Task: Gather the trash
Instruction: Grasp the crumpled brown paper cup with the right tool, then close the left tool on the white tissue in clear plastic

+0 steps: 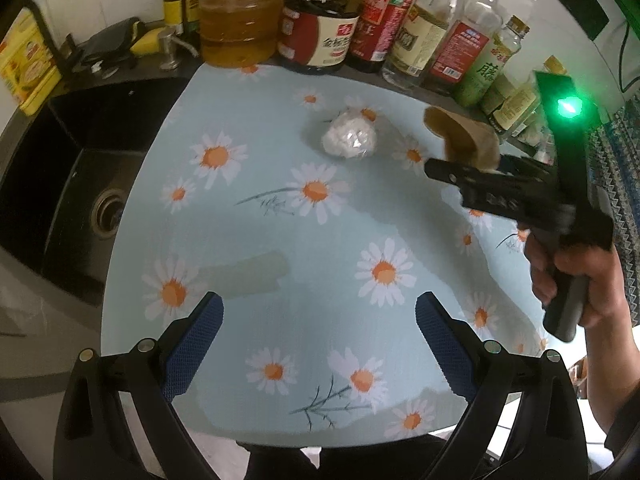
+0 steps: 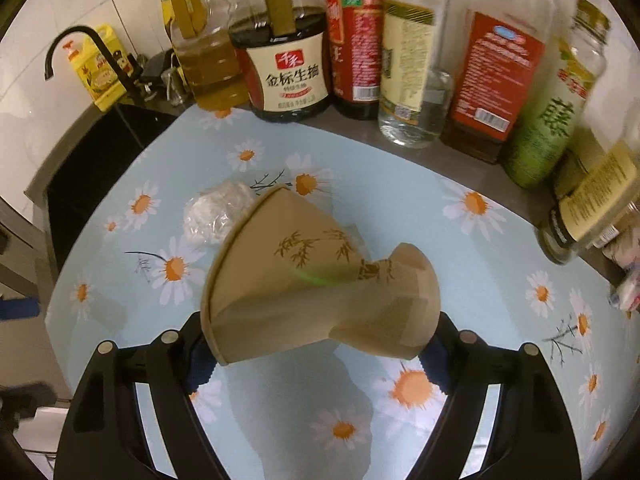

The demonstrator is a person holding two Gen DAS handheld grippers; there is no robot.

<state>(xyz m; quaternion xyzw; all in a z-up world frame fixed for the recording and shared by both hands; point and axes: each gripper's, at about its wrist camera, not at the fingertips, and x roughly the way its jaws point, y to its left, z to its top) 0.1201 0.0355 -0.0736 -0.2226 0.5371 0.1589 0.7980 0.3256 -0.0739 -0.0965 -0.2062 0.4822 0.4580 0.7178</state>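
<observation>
Cup (image 2: 316, 280), brown paper, crushed at the waist, clamped crosswise in the right tongs (image 2: 316, 356) and lifted clear of the table (image 2: 500, 248); rim toward the left pad, base toward the right. Seen from the left wrist too, poking up out of those tongs, held by a hand (image 1: 576, 280).

Wad (image 1: 350, 138) of white paper in clear wrap, lying on the table just beyond the cup, near the bottles (image 2: 360, 52), untouched. Left tongs (image 1: 318, 344) released, nothing between the pads, hanging over bare cloth nearer than the wad, sink (image 1: 80, 184) off to their left.

Likely trouble from here:
- Grip sits on collapsed, springy paper, off-centre; any jolt or quick swing could let the cup pivot or slide out sideways.
- Bottles crowded close behind the wad; a reach for it from the wrong angle could knock one over.
- Wad slick with wrap and rounded; a shallow pinch could squirt it away, perhaps toward the sink.
- No bin in view, so drop-off cannot be judged.
</observation>
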